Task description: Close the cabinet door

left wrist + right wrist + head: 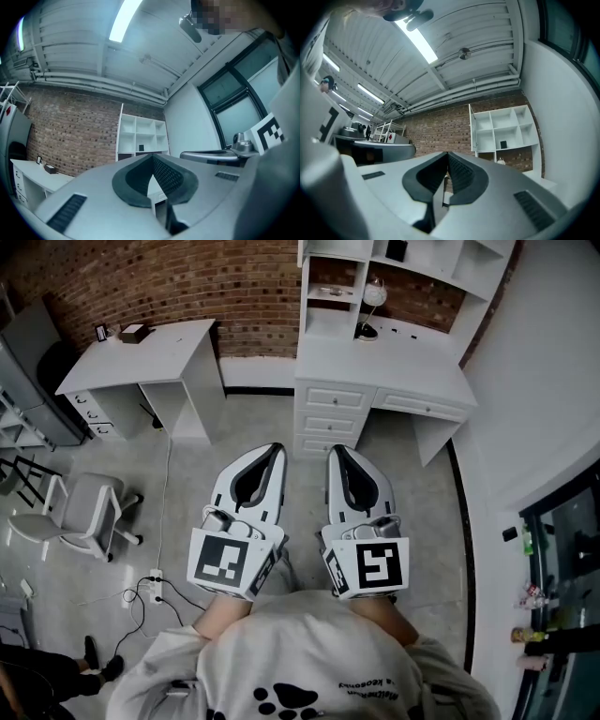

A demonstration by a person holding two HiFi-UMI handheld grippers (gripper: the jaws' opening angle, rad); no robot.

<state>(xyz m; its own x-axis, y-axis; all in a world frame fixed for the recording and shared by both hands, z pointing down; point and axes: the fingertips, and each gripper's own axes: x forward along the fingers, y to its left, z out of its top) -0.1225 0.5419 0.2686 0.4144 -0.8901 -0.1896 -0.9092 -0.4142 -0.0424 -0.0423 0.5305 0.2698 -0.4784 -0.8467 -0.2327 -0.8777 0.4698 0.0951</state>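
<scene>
Both tools are held low, close to the person's chest, well back from the white desk across the bare floor. The left gripper has its jaws pressed together with nothing between them, and so does the right gripper. Each points a little upward toward the shelf unit that stands on the desk's back edge. The cabinet door seems to be the narrow white panel standing out edge-on at the shelf unit's left side, though that is not certain from this far away. No contact has been made, so the closing seems not yet begun. The main risk is picking the wrong panel, since the drawers under the desk's left end also have white fronts. A pointed tip pushing near the hinge could slip off or barely move the door. A hard shove could slam it and shake the small lamp on the shelf behind. Stepping forward with both hands full, the person could also knock the desk's front edge.
</scene>
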